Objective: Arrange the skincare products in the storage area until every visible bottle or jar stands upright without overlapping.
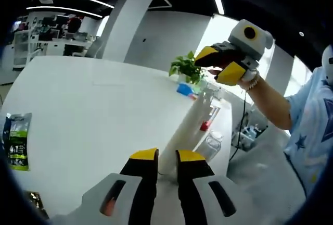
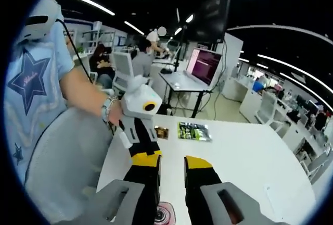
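white table, right gripper raised, parted

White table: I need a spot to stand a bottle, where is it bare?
The white table is bare between the green packet and the potted plant. Crowded by the plant: a blue item and clear jar.

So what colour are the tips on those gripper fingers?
Yellow, on black fingers. It shows best in the left gripper view, on the left gripper.
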A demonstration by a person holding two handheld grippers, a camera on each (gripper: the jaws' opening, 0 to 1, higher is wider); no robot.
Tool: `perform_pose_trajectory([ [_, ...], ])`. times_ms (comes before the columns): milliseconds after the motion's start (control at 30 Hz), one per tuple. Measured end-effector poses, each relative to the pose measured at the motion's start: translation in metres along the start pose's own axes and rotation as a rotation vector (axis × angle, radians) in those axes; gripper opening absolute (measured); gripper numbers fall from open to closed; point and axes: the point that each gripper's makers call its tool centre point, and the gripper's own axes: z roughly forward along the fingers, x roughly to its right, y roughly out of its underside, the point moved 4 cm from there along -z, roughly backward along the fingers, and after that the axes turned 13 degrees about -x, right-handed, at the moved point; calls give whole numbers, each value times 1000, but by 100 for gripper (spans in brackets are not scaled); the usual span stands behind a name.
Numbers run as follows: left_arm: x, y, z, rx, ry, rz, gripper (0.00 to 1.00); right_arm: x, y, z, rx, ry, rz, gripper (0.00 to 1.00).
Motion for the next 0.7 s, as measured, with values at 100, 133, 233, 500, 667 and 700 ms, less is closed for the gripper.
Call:
perform_pose_trajectory([
  [100,1,0,0,-2,2,4,10,-2,2,1,-3,-12,15,10],
  [133,2,0,1,-2,4,4,10,-4,2,2,-9,-20,14,10],
  [233,2,1,2,-8,6,4,10,-8,8,11,-82,-39,3,10],
  [500,1,3,3,-18,6,-4,10,-21,25,36,-247,-119,-95,3],
  [667,-1,3,3,-17,8,-15,10,-18,26,38,-248,-156,-85,4],
  [700,-1,4,3,-18,9,-16,10,-17,27,38,-249,-162,-88,4],
])
